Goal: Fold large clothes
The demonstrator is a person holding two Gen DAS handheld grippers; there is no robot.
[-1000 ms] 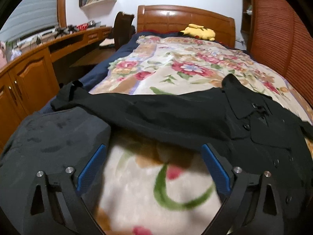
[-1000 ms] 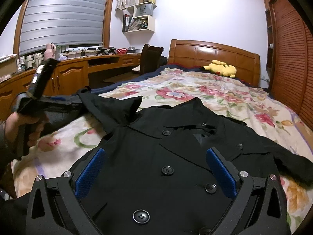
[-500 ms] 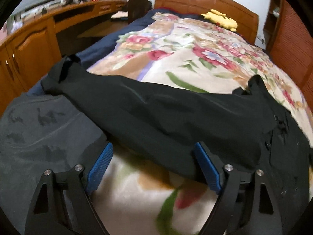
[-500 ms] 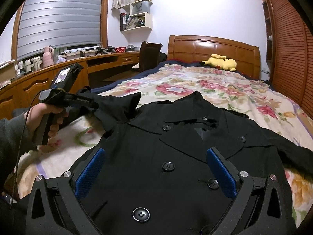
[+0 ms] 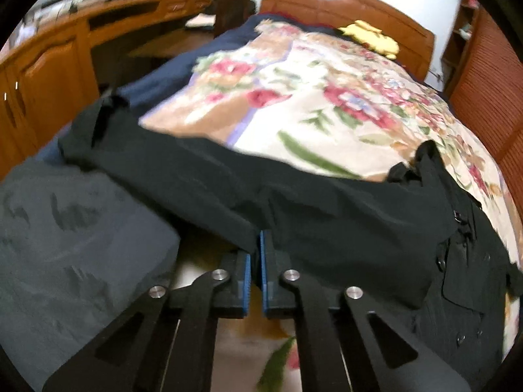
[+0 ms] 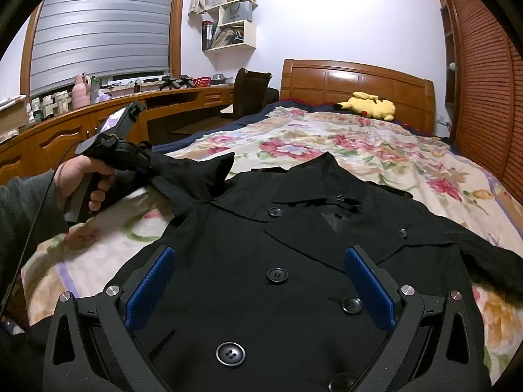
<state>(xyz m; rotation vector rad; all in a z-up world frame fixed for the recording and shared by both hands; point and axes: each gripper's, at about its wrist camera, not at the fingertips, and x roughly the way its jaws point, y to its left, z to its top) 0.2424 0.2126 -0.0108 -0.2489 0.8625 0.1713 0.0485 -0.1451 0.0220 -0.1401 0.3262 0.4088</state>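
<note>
Black double-breasted coat (image 6: 261,261) lies face-up, sleeve outstretched, on floral bedspread.

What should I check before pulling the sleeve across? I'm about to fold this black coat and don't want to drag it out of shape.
1. Left hand-held gripper shut on the sleeve: ok, the blue pads meet at the sleeve's near edge.
2. How much cloth is caught: cannot tell, the picture is blurred there.
3. Right hand-held gripper free: ok, open above the coat front, nothing between its pads.
4. Coat lying flat, buttoned side up: ok.
5. Other sleeve spread out: ok, it runs out to the right, its end out of view.
6. Fold path clear: ok, the yellow plush toy sits far off by the headboard.
</note>
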